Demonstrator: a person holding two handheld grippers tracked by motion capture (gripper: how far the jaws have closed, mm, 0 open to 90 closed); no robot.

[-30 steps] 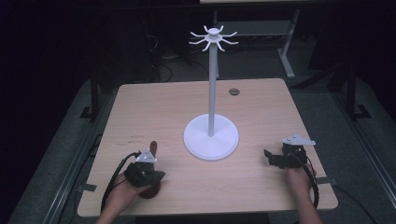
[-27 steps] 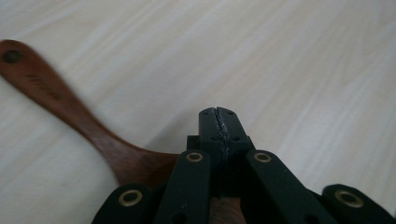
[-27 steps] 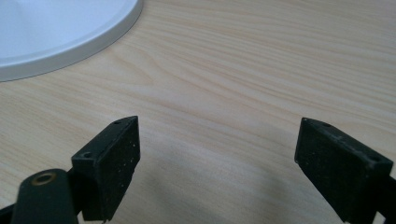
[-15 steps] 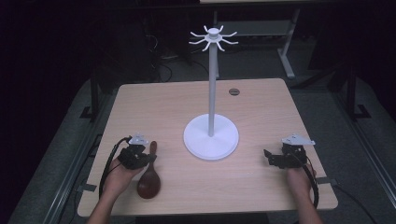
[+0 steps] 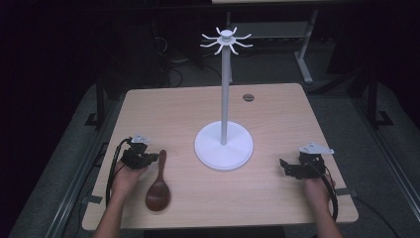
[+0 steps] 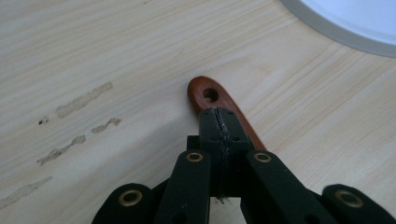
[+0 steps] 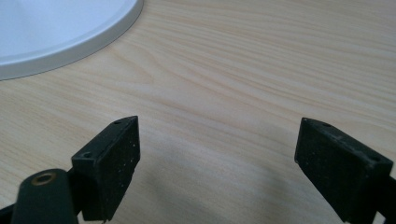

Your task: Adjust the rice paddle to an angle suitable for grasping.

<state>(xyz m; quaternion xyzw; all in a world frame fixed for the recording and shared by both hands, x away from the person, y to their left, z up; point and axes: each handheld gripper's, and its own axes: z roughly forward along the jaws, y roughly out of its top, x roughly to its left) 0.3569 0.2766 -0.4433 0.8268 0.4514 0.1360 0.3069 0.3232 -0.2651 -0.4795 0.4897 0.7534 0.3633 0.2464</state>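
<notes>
Wooden spoon (image 5: 158, 182) — dark reddish-brown, lying flat on the table (image 5: 277, 114) at its near left, bowl toward the person, handle pointing away toward the white stand (image 5: 224, 145). It is judged rigid, light and smooth-finished, likely to pivot if pinched off-centre; the flat handle offers the best hold, and the hole (image 6: 210, 95) at its tip suggests hanging from the stand's hook arms (image 5: 226, 40).

Left gripper (image 6: 218, 122) — jaws pressed together, no gap visible between them, sitting over the handle just behind the hole. Whether the handle is actually pinched between them or merely lies beneath cannot be told.

Right gripper (image 7: 217, 165) — jaws wide apart, holding nothing, low over bare wood beside the stand's round base (image 7: 56, 32), well apart from the spoon.
</notes>
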